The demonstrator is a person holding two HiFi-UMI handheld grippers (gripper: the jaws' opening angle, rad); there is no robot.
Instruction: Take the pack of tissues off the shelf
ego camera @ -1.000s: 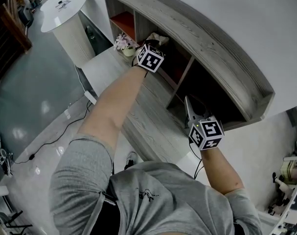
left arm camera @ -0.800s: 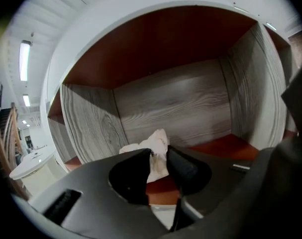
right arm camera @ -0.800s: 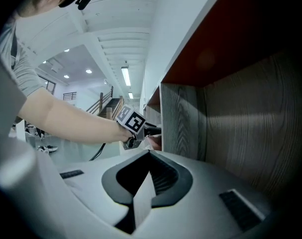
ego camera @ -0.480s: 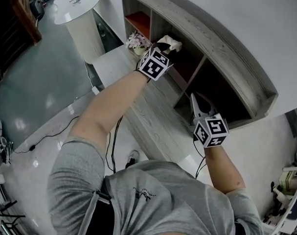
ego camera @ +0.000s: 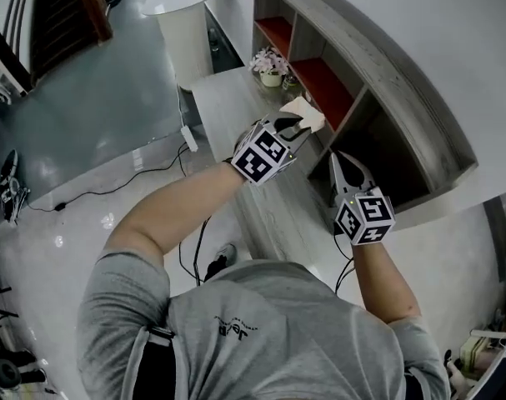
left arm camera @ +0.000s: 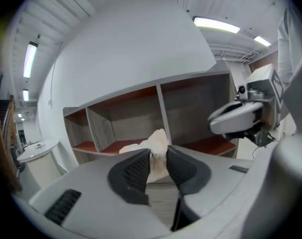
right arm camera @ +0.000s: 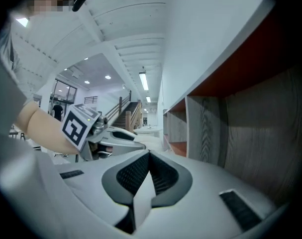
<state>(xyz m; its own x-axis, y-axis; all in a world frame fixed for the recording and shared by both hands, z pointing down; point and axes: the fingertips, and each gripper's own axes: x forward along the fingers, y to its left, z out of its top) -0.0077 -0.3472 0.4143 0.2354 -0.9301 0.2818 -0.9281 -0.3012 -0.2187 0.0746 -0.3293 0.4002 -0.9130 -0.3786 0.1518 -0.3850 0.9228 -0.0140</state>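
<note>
Left hand-held gripper (ego camera: 294,126): jaws partly closed, pads pressing on both sides of the pale pack of tissues (ego camera: 303,112). The pack is clear of the shelf (ego camera: 378,65), in the air above the grey wood table (ego camera: 227,111), just in front of a red-floored compartment. Right hand-held gripper (ego camera: 339,158): jaws together, nothing between them, pointing toward a dark compartment.

1. The pack of tissues (ego camera: 307,113) sits between the jaws of the left claw (ego camera: 293,127), above the counter (ego camera: 227,111) and in front of the shelf (ego camera: 386,65).
2. The right claw (ego camera: 338,162) lies to its right, before the shelf's right compartment.
3. A flower pot (ego camera: 270,65) stands on the counter, beyond the pack.
</note>
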